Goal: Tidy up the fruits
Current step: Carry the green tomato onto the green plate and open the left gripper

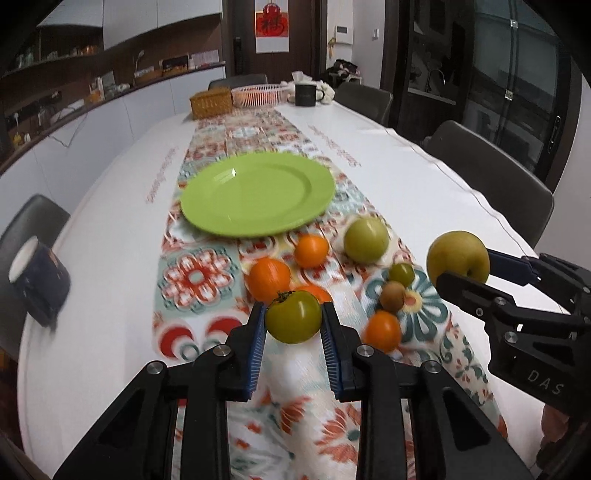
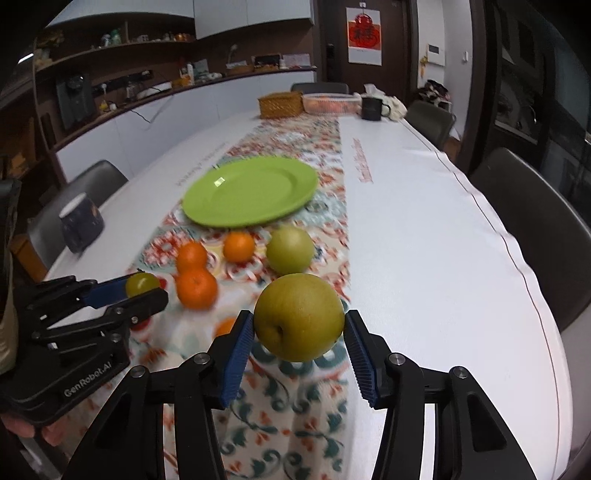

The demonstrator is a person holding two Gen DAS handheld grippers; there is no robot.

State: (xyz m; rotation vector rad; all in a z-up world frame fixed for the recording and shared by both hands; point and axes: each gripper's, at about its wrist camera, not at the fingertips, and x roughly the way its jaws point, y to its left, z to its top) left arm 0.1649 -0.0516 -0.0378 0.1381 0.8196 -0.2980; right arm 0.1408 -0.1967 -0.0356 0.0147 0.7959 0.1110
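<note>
Left wrist view: my left gripper (image 1: 293,319) jaws clamp a green tomato (image 1: 293,317) bottom centre; right gripper (image 2: 299,325) jaws clamp a pear (image 2: 299,317); green plate (image 1: 258,194) mid-frame.

This is a home dining room open to a kitchen: a long white-clothed worktop (image 1: 388,177) with a floral patterned fabric runner (image 1: 229,140) is ringed by dark grey upholstered chairs (image 1: 491,173). At ten o'clock a curved white counter (image 2: 155,122) sits under dark wood shelves (image 2: 110,48) crowded with bottles and jars. At twelve o'clock a red paper good-luck calendar (image 1: 272,26) hangs on the far wall, above a woven wicker basket (image 1: 211,103), a pink plastic basket (image 1: 260,94) and a black ceramic mug (image 1: 306,94).
</note>
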